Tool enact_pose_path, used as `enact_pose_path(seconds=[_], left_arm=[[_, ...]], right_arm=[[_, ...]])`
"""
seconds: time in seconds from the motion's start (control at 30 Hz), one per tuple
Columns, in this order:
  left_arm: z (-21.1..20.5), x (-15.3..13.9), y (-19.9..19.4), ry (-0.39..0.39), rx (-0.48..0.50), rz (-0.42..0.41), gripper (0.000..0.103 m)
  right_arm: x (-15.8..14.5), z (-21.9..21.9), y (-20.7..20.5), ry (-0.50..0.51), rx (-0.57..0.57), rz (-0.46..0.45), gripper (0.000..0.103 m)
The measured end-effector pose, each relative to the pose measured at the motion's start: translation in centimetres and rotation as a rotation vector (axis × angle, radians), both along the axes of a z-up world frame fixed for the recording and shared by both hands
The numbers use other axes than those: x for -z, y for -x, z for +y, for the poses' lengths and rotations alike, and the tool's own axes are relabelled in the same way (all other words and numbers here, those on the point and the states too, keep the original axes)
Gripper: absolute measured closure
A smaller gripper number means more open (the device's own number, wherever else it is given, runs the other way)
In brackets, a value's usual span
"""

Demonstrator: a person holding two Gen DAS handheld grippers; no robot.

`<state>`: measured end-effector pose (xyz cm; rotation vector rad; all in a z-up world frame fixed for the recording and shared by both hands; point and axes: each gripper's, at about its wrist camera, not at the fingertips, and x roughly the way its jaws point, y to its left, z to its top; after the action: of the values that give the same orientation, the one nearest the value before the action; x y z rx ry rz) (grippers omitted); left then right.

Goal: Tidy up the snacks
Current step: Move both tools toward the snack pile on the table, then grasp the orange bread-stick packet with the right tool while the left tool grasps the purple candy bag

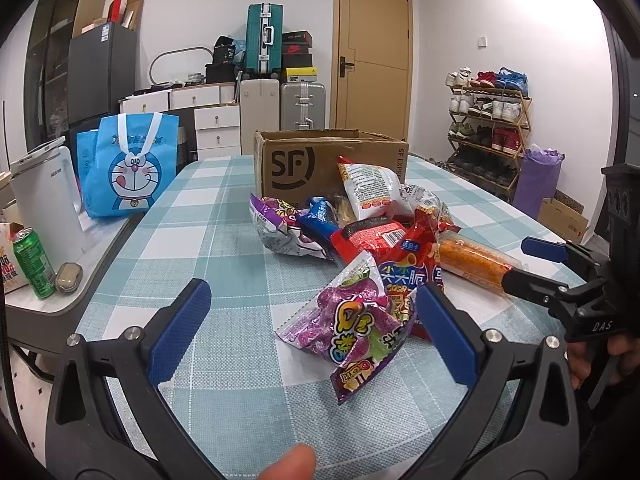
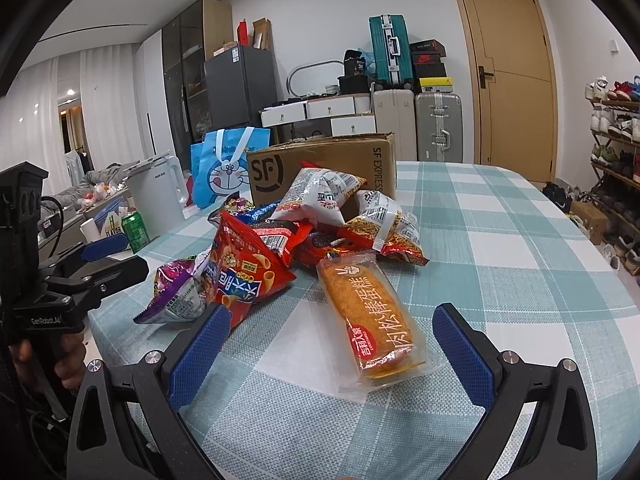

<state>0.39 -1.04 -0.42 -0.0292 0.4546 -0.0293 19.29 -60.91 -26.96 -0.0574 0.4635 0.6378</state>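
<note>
A heap of snack bags lies on the checked tablecloth in front of an open SF cardboard box. My left gripper is open, low over the table, with a purple snack bag just ahead between its fingers. My right gripper is open, its fingers either side of the near end of an orange cake bar in clear wrap. A red chip bag lies to its left. The right gripper also shows in the left wrist view, beside the cake bar.
A blue Doraemon bag, a white kettle and a green can stand on a side table at the left. A shoe rack, suitcases and a door are behind the table.
</note>
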Motion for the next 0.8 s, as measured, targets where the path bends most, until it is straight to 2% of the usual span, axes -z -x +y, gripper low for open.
enact_pose_path(seconds=[0.3, 0.5, 0.57, 0.63, 0.7, 0.8], left_arm=[[-0.4, 0.8, -1.1, 0.014, 0.055, 0.061, 0.001], [-0.9, 1.2, -1.8, 0.006, 0.086, 0.072, 0.001], [-1.1, 1.4, -2.1, 0.007, 0.101, 0.086, 0.001], [-1.3, 1.7, -2.6, 0.0, 0.11, 0.099, 0.001], [-1.3, 1.8, -3.1, -0.016, 0.107, 0.104, 0.001], [-1.0, 2.0, -4.1, -0.008, 0.102, 0.125, 0.001]], right_arm=[[0.6, -0.1, -1.6, 0.017, 0.021, 0.065, 0.0], [1.2, 0.9, -3.2, 0.064, 0.019, 0.143, 0.0], [1.2, 1.3, -3.4, 0.08, 0.013, 0.144, 0.0], [1.2, 1.5, -3.5, 0.086, 0.007, 0.142, 0.003], [1.2, 1.8, -3.6, 0.101, 0.018, 0.135, 0.013], [1.4, 1.8, -3.9, 0.112, 0.023, 0.138, 0.017]])
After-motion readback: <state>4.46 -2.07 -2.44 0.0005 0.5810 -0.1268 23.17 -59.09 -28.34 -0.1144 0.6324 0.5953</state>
